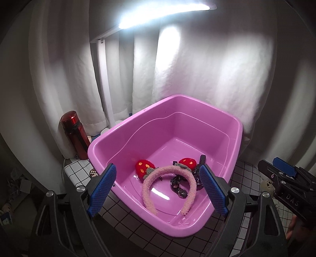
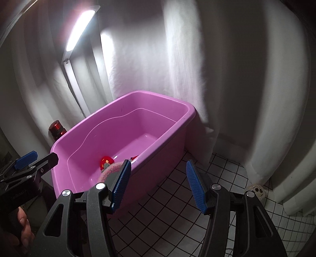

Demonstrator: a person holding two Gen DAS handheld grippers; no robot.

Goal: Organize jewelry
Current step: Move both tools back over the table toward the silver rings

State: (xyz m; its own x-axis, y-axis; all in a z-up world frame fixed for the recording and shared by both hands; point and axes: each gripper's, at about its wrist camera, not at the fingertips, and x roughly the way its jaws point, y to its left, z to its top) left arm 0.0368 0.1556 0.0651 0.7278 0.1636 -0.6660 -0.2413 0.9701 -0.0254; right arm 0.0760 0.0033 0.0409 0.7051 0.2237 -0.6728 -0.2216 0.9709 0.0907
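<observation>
Two released, empty tools, left and right; one pink basin with one strawberry headband.

Black-framed left gripper, right gripper, ridged blue pads, silver screws, white lettering

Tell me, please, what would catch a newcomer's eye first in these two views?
The big pink tub fills the middle of both views, standing on a checked tiled surface before white curtains. In it lies a fuzzy pink headband with two red strawberry ornaments, beside some dark hair accessories. A bright lamp glares overhead, and a red bottle stands behind the tub's left corner.
</observation>
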